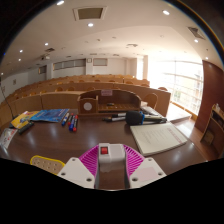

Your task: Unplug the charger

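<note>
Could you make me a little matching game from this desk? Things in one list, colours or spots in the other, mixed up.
Things:
1. folder
2. notepad
3. pens
4. box

Colour or place:
A. black
B. white, beyond the fingers to the right
C. blue
D. between folder and box

Pairs: 1-C, 2-B, 3-D, 4-A.
</note>
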Demonstrator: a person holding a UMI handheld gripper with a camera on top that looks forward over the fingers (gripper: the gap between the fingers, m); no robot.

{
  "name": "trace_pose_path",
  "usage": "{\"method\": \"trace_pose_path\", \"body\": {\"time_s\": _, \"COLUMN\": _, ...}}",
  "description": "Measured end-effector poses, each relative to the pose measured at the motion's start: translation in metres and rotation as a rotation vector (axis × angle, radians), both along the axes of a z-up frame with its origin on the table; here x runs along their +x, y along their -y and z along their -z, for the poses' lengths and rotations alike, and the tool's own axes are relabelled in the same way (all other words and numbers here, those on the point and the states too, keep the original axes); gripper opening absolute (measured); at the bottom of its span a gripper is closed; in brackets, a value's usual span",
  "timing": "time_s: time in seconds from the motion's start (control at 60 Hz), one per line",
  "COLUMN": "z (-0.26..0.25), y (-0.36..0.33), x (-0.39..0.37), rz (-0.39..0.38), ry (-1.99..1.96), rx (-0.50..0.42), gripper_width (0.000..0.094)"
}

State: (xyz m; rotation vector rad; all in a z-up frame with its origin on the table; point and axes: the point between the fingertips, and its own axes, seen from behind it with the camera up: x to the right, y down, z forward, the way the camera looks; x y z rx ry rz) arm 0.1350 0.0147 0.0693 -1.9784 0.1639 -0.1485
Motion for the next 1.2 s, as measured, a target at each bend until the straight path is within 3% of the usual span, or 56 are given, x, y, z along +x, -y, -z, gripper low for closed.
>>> {"method": "trace_pose_path", "body": {"time_s": 0.217, "z": 0.051, "y": 0.014, "x": 0.005, "rz": -0.040, "ry": -0.066, "rx": -0.089, "gripper_width": 0.0454}}
{"method": "trace_pose_path", "body": {"time_s": 0.25, "z": 0.052, "y": 0.017, "x": 0.007, "rz": -0.039, "ry": -0.057, "rx": -0.094, "gripper_width": 0.0512}}
{"method": "trace_pose_path", "body": {"time_s": 0.367, "z": 0.043, "y": 0.033, "x": 0.010, "rz": -0.033, "ry": -0.045, "rx": -0.108, "gripper_width": 0.0869}}
{"method": "trace_pose_path", "body": {"time_s": 0.4, "z": 0.038, "y": 0.039, "x": 0.012, "rz": -0.025, "ry": -0.037, "rx": -0.103, "gripper_width": 0.0825}}
{"method": "trace_pose_path", "body": {"time_s": 0.467, "z": 0.027, "y": 0.053, "x": 0.016, "rz": -0.004, "ry": -0.007, "rx": -0.102, "gripper_width": 0.0866}}
{"method": "trace_pose_path", "body": {"time_s": 0.817, "z": -0.058, "y": 0.197, "x": -0.022, "rz": 0.024, "ry": 0.084, "rx": -0.051, "gripper_width": 0.0849}}
{"method": "trace_pose_path", "body": {"time_s": 1.017, "z": -0.078, "y": 0.288, "x": -0.055, "rz": 0.040, "ry": 0.073, "rx": -0.051, "gripper_width": 0.0852}}
{"method": "trace_pose_path", "body": {"time_s": 1.2, "z": -0.094, "y": 0.330, "x": -0.076, "rz": 0.030, "ry": 0.094, "rx": -0.040, "gripper_width": 0.0849}}
